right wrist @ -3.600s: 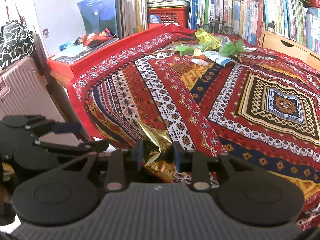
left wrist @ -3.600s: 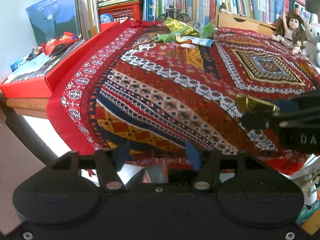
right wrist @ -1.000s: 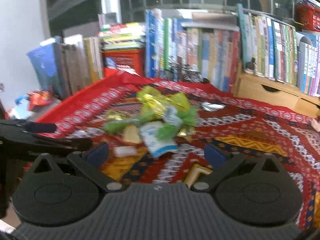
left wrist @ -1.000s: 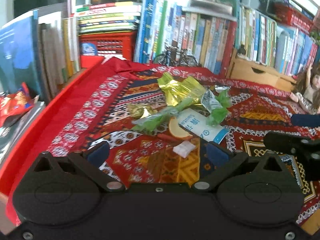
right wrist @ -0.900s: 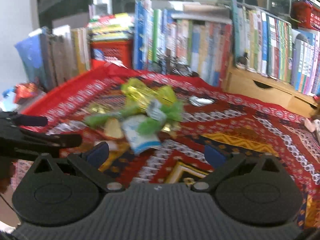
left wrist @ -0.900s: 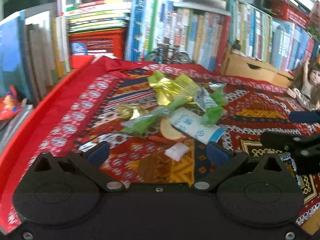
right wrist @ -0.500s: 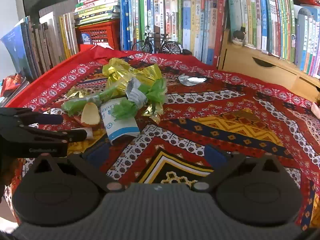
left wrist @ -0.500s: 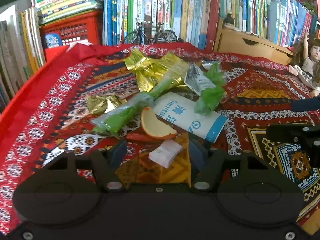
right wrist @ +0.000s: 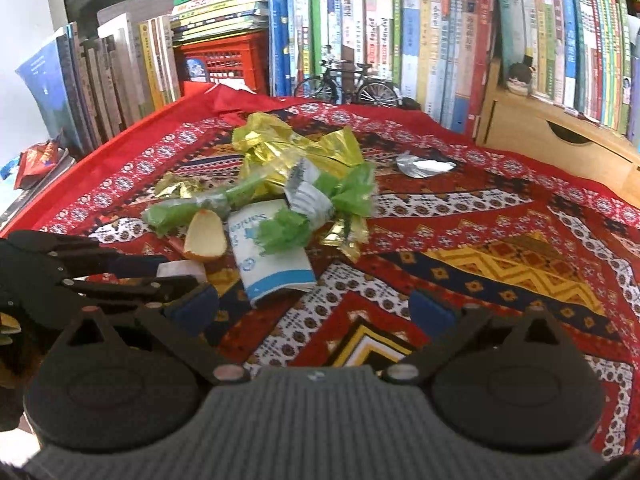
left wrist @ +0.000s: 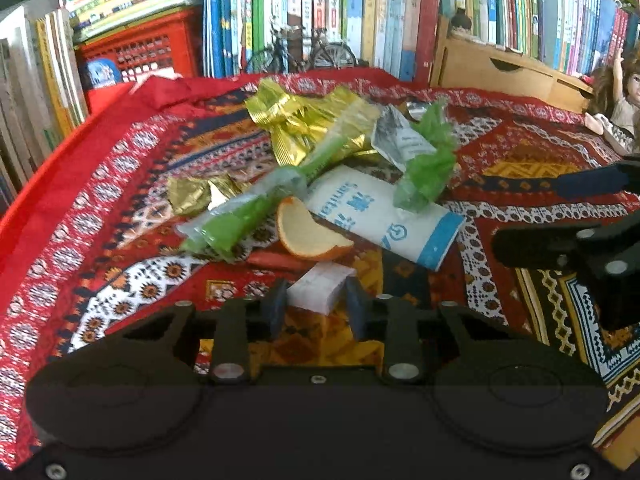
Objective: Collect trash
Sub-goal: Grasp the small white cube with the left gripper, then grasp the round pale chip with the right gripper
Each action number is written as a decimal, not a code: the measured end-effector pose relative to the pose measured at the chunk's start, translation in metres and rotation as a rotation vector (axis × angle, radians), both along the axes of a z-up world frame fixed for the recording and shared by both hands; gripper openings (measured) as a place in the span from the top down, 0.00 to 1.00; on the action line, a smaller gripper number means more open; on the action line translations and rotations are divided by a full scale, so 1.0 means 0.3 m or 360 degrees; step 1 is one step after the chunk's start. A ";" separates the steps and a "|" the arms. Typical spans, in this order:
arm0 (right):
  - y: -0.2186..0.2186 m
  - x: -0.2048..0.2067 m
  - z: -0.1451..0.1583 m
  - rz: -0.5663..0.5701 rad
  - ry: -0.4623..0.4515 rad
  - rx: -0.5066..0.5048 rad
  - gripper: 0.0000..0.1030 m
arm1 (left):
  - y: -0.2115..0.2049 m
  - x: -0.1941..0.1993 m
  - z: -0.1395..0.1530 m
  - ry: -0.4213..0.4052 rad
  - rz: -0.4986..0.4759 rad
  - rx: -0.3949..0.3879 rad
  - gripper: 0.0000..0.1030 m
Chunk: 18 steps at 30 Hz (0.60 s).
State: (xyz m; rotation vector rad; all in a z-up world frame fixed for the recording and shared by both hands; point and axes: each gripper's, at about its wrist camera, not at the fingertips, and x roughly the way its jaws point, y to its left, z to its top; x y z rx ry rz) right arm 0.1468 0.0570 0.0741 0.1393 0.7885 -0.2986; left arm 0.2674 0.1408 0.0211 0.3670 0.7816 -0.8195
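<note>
Left gripper [left wrist: 316,304]: the jaws are seen closed on a small white packet [left wrist: 318,287], which is pinched between the blue pads at the near edge of the trash pile.
Right gripper [right wrist: 314,312]: the jaws are held wide apart with nothing between them, above bare cloth just in front of the pile.
Trash pile: gold foil wrappers [left wrist: 304,120], a green plastic wrapper [left wrist: 244,220], an orange peel [left wrist: 308,236], a white and blue packet [left wrist: 384,220] and a green-ended wrapper [left wrist: 416,160] are heaped together, touching and overlapping, on the cloth.
Silver foil scrap [right wrist: 424,166]: it is seen lying apart from the pile, further back.
Desk: it is covered by a red patterned cloth [left wrist: 540,152].
Red crate [right wrist: 224,62]: it is set behind the cloth under a stack of books; its contents cannot be made out.
Wooden box [right wrist: 560,140]: books are stood upright on top of it.
</note>
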 end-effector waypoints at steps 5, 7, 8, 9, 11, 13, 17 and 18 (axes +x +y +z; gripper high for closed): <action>0.039 0.029 0.001 0.0059 -0.0024 0.0037 0.00 | 0.044 0.006 0.020 -0.0001 0.0067 -0.0014 0.72; 0.058 0.046 0.003 0.0096 -0.0039 0.0050 0.00 | 0.075 0.012 0.031 0.0009 0.0106 -0.0032 0.72; 0.067 0.056 0.002 0.0118 -0.0044 0.0057 0.00 | 0.092 0.013 0.038 0.0007 0.0124 -0.0037 0.72; 0.078 0.067 0.002 0.0140 -0.0049 0.0063 0.00 | 0.109 0.015 0.044 0.0001 0.0142 -0.0042 0.72; 0.099 0.091 -0.001 0.0188 -0.0063 0.0078 0.00 | 0.143 0.021 0.053 -0.0006 0.0176 -0.0048 0.72; 0.116 0.119 -0.010 0.0234 -0.0069 0.0108 0.02 | 0.177 0.028 0.057 -0.0011 0.0221 -0.0049 0.72; 0.145 0.181 -0.048 0.0282 -0.0056 0.0177 0.08 | 0.235 0.046 0.056 0.0006 0.0338 -0.0044 0.72; 0.150 0.199 -0.061 0.0277 -0.0033 0.0188 0.12 | 0.249 0.051 0.056 0.0028 0.0377 -0.0056 0.72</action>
